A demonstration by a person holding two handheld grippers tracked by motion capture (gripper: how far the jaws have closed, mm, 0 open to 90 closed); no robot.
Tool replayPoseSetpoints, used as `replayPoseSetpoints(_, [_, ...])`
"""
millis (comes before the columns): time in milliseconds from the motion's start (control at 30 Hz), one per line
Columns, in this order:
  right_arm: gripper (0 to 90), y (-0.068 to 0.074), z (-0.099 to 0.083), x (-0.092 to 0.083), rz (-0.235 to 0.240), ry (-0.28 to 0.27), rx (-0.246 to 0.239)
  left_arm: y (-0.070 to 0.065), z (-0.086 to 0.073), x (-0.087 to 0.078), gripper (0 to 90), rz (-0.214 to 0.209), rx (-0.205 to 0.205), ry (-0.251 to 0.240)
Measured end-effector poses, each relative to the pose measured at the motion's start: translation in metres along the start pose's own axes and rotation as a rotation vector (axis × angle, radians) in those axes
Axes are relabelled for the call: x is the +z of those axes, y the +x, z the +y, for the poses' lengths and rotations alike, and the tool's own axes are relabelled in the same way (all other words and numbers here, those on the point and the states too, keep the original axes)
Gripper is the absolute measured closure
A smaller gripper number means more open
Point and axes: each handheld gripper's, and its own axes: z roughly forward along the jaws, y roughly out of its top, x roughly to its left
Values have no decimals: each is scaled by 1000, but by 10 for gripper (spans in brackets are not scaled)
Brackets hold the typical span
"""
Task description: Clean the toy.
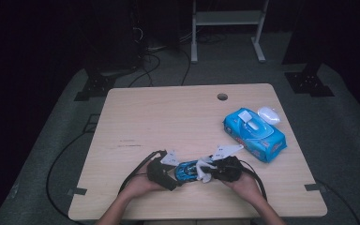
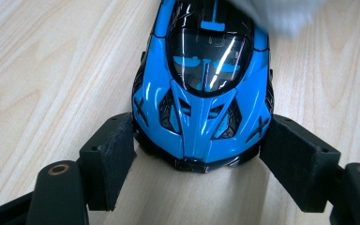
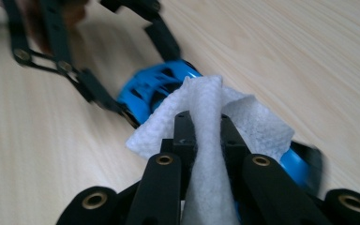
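A blue and black toy car [image 1: 186,171] lies on the wooden table [image 1: 168,117] near its front edge. My left gripper [image 1: 175,174] holds one end of the car; in the left gripper view its pads [image 2: 115,150] press on both sides of the toy car [image 2: 201,93]. My right gripper [image 1: 212,169] comes from the right and is shut on a white wipe [image 3: 206,108]. The wipe rests on the other end of the toy car [image 3: 150,89], and its blurred edge [image 2: 281,14] lies over the car's far end. The left gripper [image 3: 131,65] is also seen behind the car.
A blue pack of wet wipes [image 1: 254,134] lies at the right side of the table, with a white oval object [image 1: 268,114] beside it. A round hole [image 1: 222,96] sits near the table's far edge. A white metal frame [image 1: 227,28] stands on the floor beyond.
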Motion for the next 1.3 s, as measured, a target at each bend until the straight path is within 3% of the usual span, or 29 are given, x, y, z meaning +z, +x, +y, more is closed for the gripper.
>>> replayPoseSetpoints(133, [812,19,11,24,34,15,-55,0,0,0,264,-3,4,0])
replayPoseSetpoints(200, [812,26,15,29,19,27,-91,1,-1,0,265,-4,5,-2])
replayPoseSetpoints(400, [812,11,9,13,-2,19,-46,2,-1,1,265,-16,4,-7])
replayPoseSetpoints(700, [811,13,7,15,2,7,-43,-1,3,5,248,11,20,-14])
replayPoseSetpoints(867, [817,15,0,4,-53,44,-56,-2,3,5,249,15,16,-11])
replayPoseSetpoints(967, [818,16,0,5,-49,51,-50,-3,3,5,249,22,15,-9])
replayPoseSetpoints(1067, [818,18,7,13,-12,48,-39,-3,3,5,248,27,17,-8])
replayPoseSetpoints(1200, [817,24,17,24,2,58,-61,-3,3,5,247,27,20,-6])
replayPoseSetpoints(1300, [817,21,18,24,14,59,-51,-3,3,6,247,25,22,-11])
